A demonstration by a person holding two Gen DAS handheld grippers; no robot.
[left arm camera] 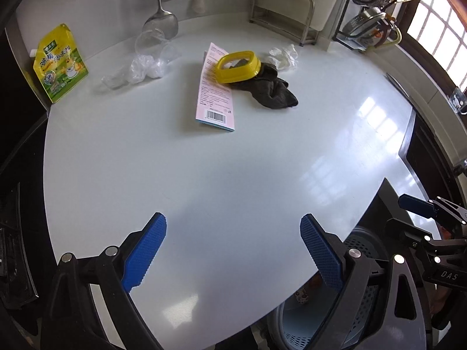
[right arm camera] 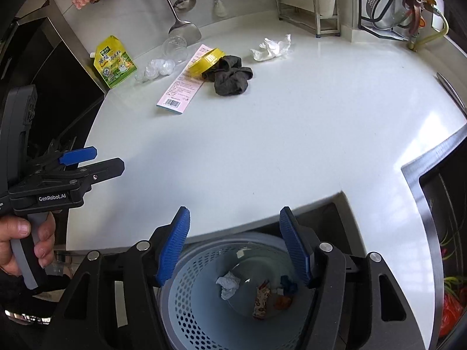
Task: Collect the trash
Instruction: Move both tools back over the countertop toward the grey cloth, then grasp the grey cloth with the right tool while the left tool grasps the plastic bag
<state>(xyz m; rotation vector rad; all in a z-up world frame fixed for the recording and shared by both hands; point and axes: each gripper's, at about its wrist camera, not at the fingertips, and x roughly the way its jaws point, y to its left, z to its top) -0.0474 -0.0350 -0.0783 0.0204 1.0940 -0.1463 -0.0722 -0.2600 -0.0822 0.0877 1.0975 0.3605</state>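
Observation:
A pink flat box point(left arm camera: 214, 90) point(right arm camera: 182, 83), a yellow lid point(left arm camera: 238, 67) point(right arm camera: 205, 59), a dark cloth point(left arm camera: 270, 87) point(right arm camera: 230, 77), a crumpled white tissue point(left arm camera: 283, 55) point(right arm camera: 271, 48), clear crumpled plastic point(left arm camera: 143, 68) point(right arm camera: 159, 68) and a yellow-green pouch point(left arm camera: 59, 64) point(right arm camera: 115, 62) lie at the far side of the white counter point(left arm camera: 233, 160). My left gripper point(left arm camera: 233, 250) is open and empty over the counter's near part. My right gripper point(right arm camera: 233, 245) is open and empty above the light blue perforated basket point(right arm camera: 189, 306), which holds several scraps.
Ladles and a spatula point(right arm camera: 184, 27) hang on the back wall. A metal rack point(right arm camera: 309, 5) and a dish rack with a colander point(right arm camera: 391, 3) stand at the back right. A sink point(right arm camera: 437, 204) is at the right, a dark stove point(right arm camera: 43, 73) at the left.

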